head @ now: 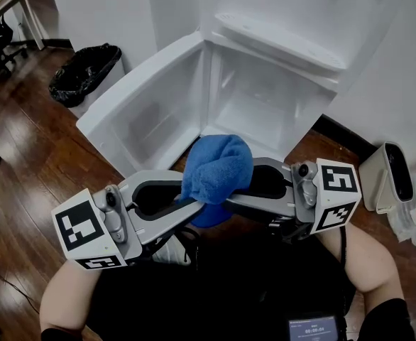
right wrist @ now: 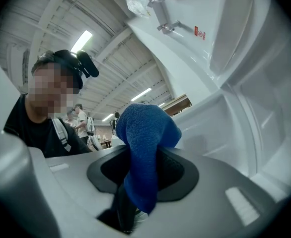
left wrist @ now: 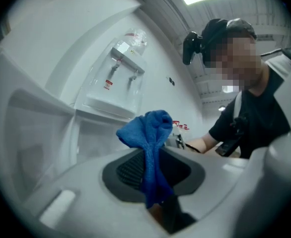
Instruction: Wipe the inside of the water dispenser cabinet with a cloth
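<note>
Dark wooden floor (head: 30, 155) ran up to a white water dispenser (head: 279, 20) against a white wall, with a bin lined in black plastic (head: 87, 73) standing to its left. Its lower cabinet (head: 265, 109) stood open and bare white inside, the door (head: 144, 112) swung out to the left. In front of the opening, above the person's lap, a blue cloth (head: 219, 169) sat bunched between the two tools. The left gripper (head: 187, 208) reached in from the lower left with its jaws closed tight on a thin fold of the cloth. The right gripper (head: 247, 190) came in from the right, its jaws set a little wider and clamped on a thicker fold. The bulk of the cloth rose above both.
</note>
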